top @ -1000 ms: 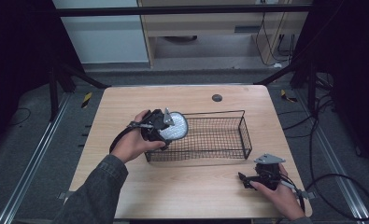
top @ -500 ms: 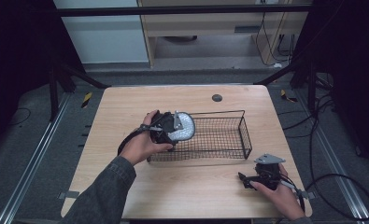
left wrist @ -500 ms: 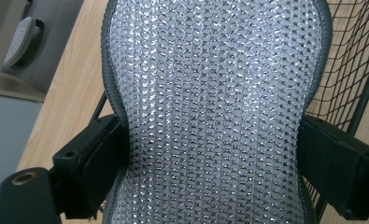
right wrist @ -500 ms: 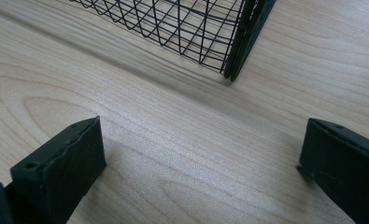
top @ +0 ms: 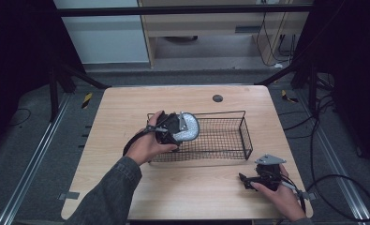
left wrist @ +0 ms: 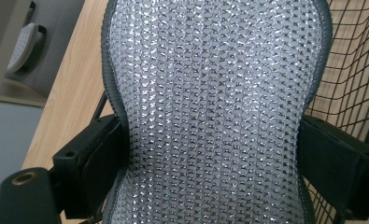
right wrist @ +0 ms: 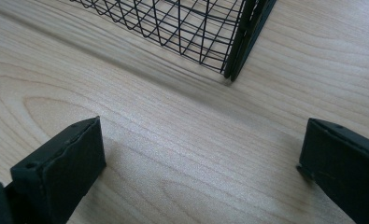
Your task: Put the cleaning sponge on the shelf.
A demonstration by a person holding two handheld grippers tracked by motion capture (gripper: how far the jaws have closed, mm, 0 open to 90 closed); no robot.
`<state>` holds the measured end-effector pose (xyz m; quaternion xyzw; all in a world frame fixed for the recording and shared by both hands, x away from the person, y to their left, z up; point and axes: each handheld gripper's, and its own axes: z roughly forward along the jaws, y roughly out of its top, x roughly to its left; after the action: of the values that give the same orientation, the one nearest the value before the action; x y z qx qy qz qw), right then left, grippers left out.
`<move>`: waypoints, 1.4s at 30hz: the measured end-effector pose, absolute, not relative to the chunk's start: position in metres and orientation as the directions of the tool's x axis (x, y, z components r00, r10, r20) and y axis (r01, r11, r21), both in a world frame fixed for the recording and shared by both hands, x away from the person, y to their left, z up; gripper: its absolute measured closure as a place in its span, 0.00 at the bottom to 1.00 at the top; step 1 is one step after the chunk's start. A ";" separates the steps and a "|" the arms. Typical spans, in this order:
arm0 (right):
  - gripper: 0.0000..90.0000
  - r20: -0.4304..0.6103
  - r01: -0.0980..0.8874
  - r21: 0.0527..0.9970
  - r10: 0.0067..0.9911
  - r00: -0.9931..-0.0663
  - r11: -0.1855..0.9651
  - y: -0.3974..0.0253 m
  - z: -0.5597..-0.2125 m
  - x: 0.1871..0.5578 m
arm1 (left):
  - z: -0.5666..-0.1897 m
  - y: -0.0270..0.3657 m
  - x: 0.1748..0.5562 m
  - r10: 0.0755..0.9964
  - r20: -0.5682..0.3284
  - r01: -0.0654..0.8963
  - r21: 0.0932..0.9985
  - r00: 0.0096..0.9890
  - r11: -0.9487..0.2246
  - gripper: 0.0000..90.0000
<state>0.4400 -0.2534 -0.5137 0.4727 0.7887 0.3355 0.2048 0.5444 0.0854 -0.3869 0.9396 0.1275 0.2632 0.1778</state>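
Your left gripper (top: 175,127) is clamped on a silvery mesh pad with a dark rim (top: 188,127), holding it over the left end of the black wire basket (top: 229,140) that stands in the middle of the wooden table (top: 126,112); in the left gripper view both jaws press into the pad's (left wrist: 215,112) narrowed waist. Your right gripper (top: 249,180) rests on the table near the front right corner, its jaws spread wide with only bare wood between them, pointing towards the basket's corner (right wrist: 238,42) a little way off.
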 end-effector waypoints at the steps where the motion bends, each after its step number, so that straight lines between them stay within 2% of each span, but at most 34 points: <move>1: 0.00 -0.006 0.608 0.723 0.883 -0.469 0.328 -0.253 -0.514 0.440 | -0.387 0.085 0.545 0.333 0.448 0.147 0.400 0.830 -0.905 0.12; 19: 0.00 -0.006 0.608 0.723 0.882 -0.471 0.330 -0.254 -0.514 0.440 | -0.396 0.086 0.553 0.341 0.448 0.160 0.392 0.827 -0.906 0.11; 33: 0.00 -0.007 0.607 0.723 0.882 -0.472 0.330 -0.254 -0.514 0.440 | -0.403 0.093 0.553 0.403 0.322 0.240 0.443 0.857 -0.864 0.04; 42: 0.00 -0.007 0.607 0.722 0.882 -0.472 0.330 -0.254 -0.514 0.440 | -0.400 0.098 0.552 0.419 0.306 0.253 0.459 0.855 -0.851 0.05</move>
<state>0.4401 -0.2535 -0.5137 0.4715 0.7895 0.3354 0.2046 0.5523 0.0977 -0.3996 0.9407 0.1786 0.2019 0.2058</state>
